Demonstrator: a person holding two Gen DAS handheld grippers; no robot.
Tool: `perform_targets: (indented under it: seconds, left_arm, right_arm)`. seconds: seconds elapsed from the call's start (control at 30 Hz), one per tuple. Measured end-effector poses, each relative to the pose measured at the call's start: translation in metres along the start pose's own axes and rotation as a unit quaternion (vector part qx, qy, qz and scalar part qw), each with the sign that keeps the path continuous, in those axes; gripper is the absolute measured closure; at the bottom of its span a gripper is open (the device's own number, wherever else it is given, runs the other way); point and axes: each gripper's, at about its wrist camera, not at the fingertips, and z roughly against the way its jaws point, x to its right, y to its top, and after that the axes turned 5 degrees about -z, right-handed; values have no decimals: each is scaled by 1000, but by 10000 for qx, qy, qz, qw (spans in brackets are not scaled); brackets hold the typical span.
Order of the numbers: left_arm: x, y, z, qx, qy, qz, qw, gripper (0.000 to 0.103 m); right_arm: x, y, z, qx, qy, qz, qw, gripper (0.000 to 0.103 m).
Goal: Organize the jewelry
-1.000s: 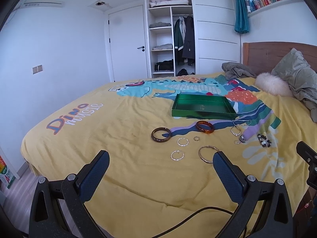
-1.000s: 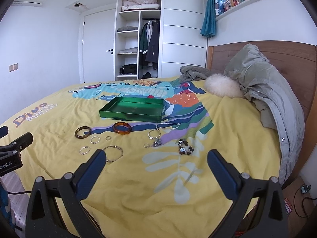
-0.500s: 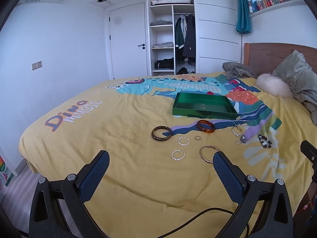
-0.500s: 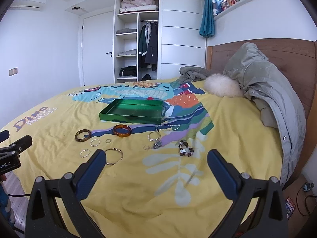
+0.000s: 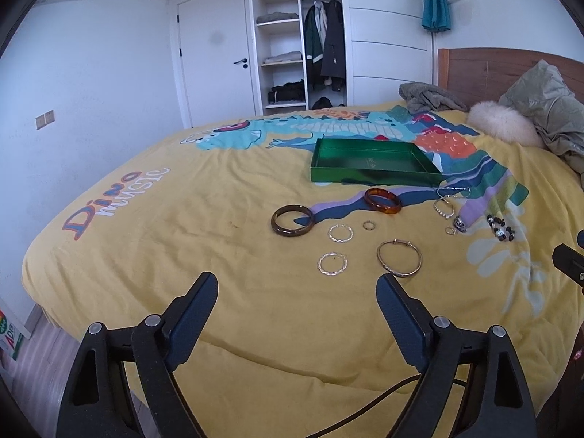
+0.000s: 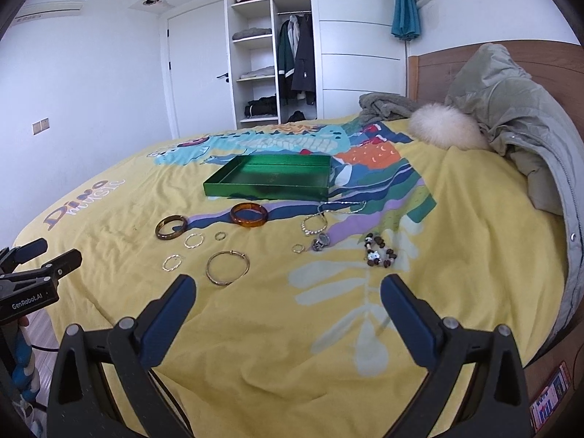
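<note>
Jewelry lying loose on the yellow bedspread (image 5: 219,248), near the green tray (image 5: 372,177).
Left gripper (image 5: 297,292) and right gripper (image 6: 288,292) are hovering with fingers spread apart, gripping nothing.

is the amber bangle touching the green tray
Apart. The right wrist view shows a strip of bedspread between the amber bangle and the near wall of the green tray; the left wrist view agrees.

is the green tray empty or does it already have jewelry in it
Empty as far as both views show: the green tray has a bare floor, and the bangles and rings lie on the bedspread in front of it.
</note>
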Motion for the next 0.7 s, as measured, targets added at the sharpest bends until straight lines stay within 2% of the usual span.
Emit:
perform_targets:
  seconds: [0.3, 0.47, 0.57, 0.63, 0.7]
  left_arm:
    - [5, 5, -58, -353, -438, -246, 9981, 15]
    - [10, 4, -92, -600, -629, -385, 9955, 15]
    - [12, 3, -112, -744, -717, -427, 9937, 15]
    - [13, 3, -125, -843, -744, -417, 9928, 16]
    - [12, 3, -135, -930, -789, -386, 9918, 19]
  right_arm:
    - [-6, 1, -51, -357, 295, 130, 9988, 2]
    - [-15, 4, -92, -656, 662, 258, 9953, 4]
    - [-21, 8, -121, -852, 984, 296, 9911, 17]
    - [-26, 11, -141, -995, 1139, 346, 9879, 35]
    - [-30, 13, -164, -1171, 1243, 374, 9846, 48]
